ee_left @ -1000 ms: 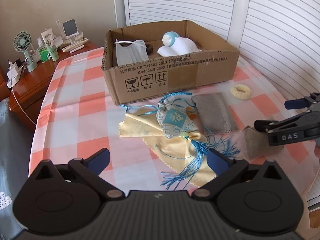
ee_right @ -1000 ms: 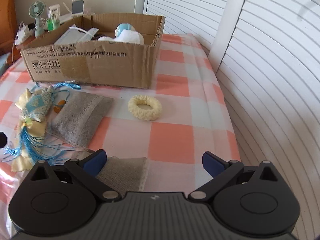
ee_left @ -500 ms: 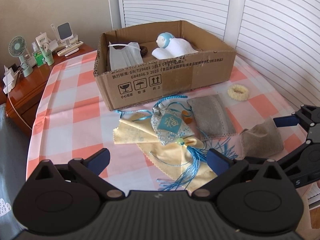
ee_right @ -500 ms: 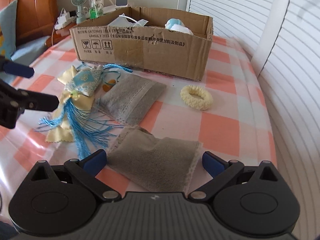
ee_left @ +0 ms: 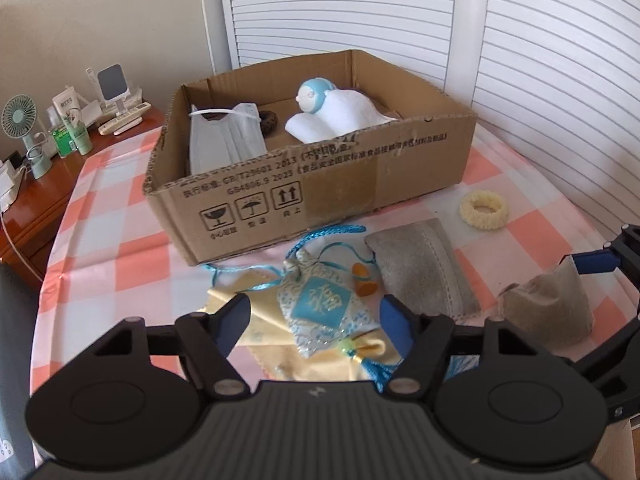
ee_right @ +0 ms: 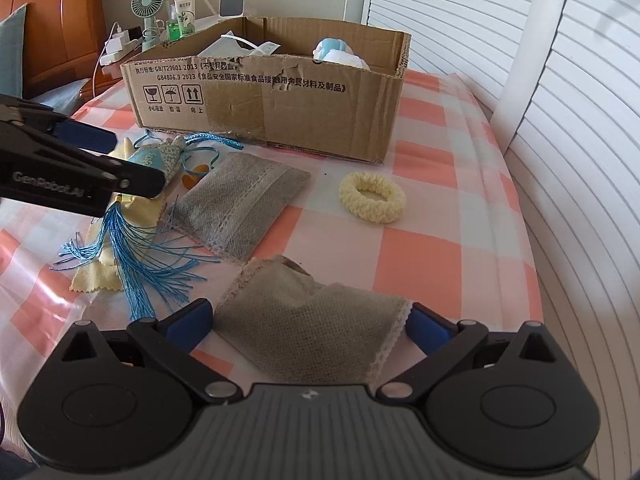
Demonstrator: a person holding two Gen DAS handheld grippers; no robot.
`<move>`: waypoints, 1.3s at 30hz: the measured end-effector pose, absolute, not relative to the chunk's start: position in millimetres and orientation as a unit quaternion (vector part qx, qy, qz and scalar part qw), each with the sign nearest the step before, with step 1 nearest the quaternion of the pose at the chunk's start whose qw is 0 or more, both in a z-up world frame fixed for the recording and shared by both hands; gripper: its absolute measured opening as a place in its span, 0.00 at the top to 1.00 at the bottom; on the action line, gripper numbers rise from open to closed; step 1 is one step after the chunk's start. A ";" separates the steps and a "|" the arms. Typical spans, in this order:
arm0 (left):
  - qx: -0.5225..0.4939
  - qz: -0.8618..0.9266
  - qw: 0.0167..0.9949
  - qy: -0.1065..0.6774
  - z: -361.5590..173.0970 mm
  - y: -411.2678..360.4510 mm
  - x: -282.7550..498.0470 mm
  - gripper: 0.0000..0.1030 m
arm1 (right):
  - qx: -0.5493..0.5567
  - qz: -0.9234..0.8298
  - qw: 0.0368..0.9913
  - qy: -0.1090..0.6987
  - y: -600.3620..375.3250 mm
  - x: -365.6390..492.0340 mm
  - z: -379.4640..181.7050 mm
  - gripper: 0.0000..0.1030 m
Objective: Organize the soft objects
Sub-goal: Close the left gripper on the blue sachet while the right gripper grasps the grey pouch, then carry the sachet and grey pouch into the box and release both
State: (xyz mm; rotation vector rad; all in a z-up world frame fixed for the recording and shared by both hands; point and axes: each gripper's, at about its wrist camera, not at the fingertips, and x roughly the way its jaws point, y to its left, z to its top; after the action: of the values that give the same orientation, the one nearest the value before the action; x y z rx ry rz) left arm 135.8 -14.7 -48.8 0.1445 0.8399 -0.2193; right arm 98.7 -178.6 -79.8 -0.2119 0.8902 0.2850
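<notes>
A blue-and-white sachet (ee_left: 320, 304) with a blue tassel (ee_right: 132, 256) lies on a yellow cloth (ee_left: 260, 328) in front of the cardboard box (ee_left: 304, 188). My left gripper (ee_left: 314, 316) straddles the sachet and its jaws are closing, with gaps still showing at both pads. A crumpled grey pouch (ee_right: 312, 320) fills the span of my right gripper (ee_right: 308, 316), whose jaws stand wide, the pouch's edges at the pads. A second grey pouch (ee_left: 420, 276) lies flat and a cream scrunchie (ee_left: 484, 210) sits beside it. The box holds a white plush toy (ee_left: 332, 112) and a face mask (ee_left: 224, 140).
The checked tablecloth (ee_left: 112, 264) ends close at the right, by white louvred doors (ee_right: 580, 160). A wooden nightstand (ee_left: 36, 204) with a small fan (ee_left: 20, 120) and bottles stands at the left. A small orange piece (ee_left: 366, 284) lies next to the sachet.
My left gripper has moved forward over the sachet and its jaws have narrowed. The right gripper has swung left and drawn back so that the crumpled pouch lies between its fingers.
</notes>
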 end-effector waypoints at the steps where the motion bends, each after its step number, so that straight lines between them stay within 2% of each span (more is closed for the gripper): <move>1: 0.070 -0.107 0.905 0.407 -50.3 -17.1 137.7 0.32 | -0.102 0.138 0.887 0.428 -178.6 98.9 -79.9 0.00; 7: 0.081 -0.104 0.901 0.413 -59.6 -25.8 147.5 0.45 | -0.104 0.143 0.888 0.425 -179.2 99.1 -80.4 0.00; 16: 0.061 -0.105 0.897 0.426 -63.4 -26.2 149.2 0.49 | -0.109 0.150 0.887 0.422 -177.3 96.7 -79.5 0.00; 19: 0.064 -0.105 0.896 0.426 -64.5 -26.8 148.9 0.50 | -0.117 0.156 0.887 0.419 -173.7 92.9 -77.8 0.05; 22: 0.062 -0.107 0.895 0.428 -66.1 -26.1 148.9 0.52 | -0.121 0.160 0.887 0.415 -171.6 90.2 -75.4 0.14; 29: 0.047 -0.114 0.895 0.428 -64.1 -19.9 148.8 0.67 | -0.133 0.152 0.890 0.410 -168.8 87.0 -70.0 0.38; 33: 0.041 -0.121 0.894 0.429 -61.1 -15.9 147.5 0.75 | -0.132 0.151 0.892 0.406 -169.6 85.4 -66.4 0.45; 39: 0.041 -0.126 0.896 0.423 -51.9 -11.2 143.1 0.77 | -0.126 0.153 0.895 0.399 -173.2 85.0 -59.3 0.48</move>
State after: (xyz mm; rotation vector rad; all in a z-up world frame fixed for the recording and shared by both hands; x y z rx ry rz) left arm 143.1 -11.2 -51.9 0.0840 0.8764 -0.2607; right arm 85.0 -173.2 -59.3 -0.2603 0.8280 0.3182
